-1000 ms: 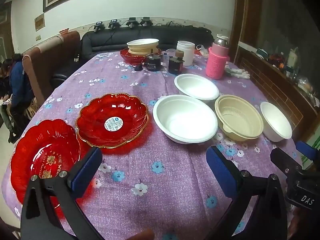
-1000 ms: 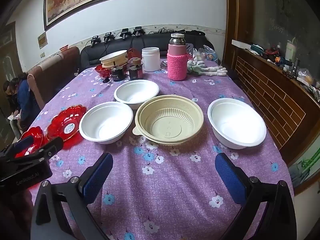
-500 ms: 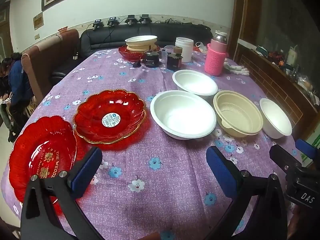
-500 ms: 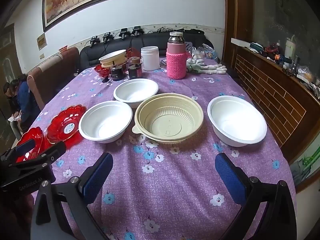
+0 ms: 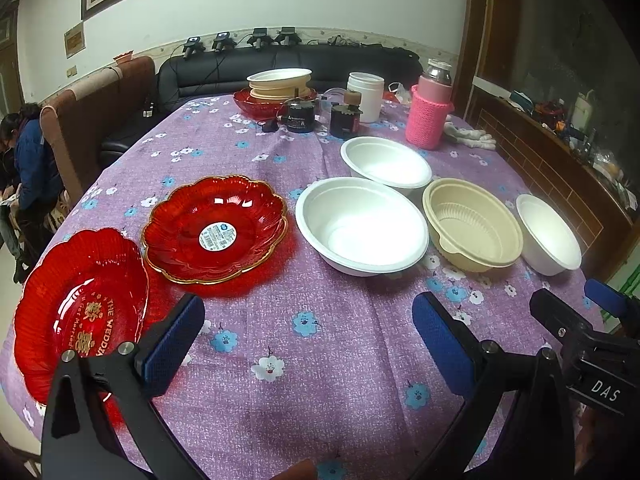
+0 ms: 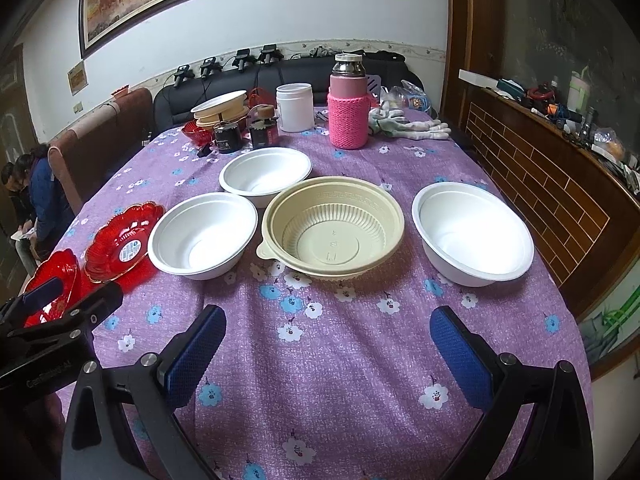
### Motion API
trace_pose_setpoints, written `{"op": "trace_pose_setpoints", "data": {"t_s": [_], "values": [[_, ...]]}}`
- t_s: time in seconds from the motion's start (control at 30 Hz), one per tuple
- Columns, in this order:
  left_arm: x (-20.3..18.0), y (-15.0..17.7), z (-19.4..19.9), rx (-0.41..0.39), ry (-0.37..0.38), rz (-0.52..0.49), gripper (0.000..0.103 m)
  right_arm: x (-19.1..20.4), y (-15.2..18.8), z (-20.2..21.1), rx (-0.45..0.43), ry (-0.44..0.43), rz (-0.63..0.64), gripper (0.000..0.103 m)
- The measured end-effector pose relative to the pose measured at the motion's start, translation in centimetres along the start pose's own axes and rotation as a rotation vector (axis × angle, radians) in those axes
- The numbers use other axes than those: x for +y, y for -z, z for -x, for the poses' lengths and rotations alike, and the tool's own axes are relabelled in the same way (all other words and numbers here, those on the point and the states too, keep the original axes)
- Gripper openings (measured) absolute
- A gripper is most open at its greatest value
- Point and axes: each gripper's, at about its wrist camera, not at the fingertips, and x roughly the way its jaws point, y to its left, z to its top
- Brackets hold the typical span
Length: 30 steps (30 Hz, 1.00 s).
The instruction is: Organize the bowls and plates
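Left wrist view: left gripper (image 5: 308,336) hovers low over the tablecloth (image 5: 320,360), fingers wide apart, nothing between them. Landmark = big white bowl (image 5: 362,226) at table centre. Near to far from it: lettered red plate (image 5: 80,304) sits nearest the camera, well to the bowl's left, partly under the left finger (image 5: 172,344); its near rim is cut off by the gripper body. Gold-rimmed red plate (image 5: 216,228) lies just left of the bowl, rims close but apart. Beige bowl (image 5: 472,228) is just right of the bowl; whether they touch, can't tell. Small white bowl (image 5: 548,236) is further right, near the table edge. Second white bowl (image 5: 386,166) sits behind the landmark, rims overlapping in view.

Right wrist view: right gripper (image 6: 324,340) also gapes wide, empty, aimed at the beige bowl (image 6: 332,228) dead ahead.

Judgement: plates lie ahead-left of the left fingers, bowls ahead of the right, so each hand prob. takes its own side. All round, no long axis; a rim pinch is needed.

Far end: stack of bowls (image 5: 280,84) on a red dish, jars, pink bottle (image 5: 430,112) — stack count hard to make out.
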Motion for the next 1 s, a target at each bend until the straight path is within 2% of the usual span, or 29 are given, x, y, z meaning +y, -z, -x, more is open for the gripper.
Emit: {"op": "trace_pose_setpoints", "data": {"t_s": [1.0], "values": [[-0.24,0.40,0.08,0.013,0.013,-0.015,0.103,-0.01,0.11,0.06,0.003,0.004,-0.006,0.103]]}}
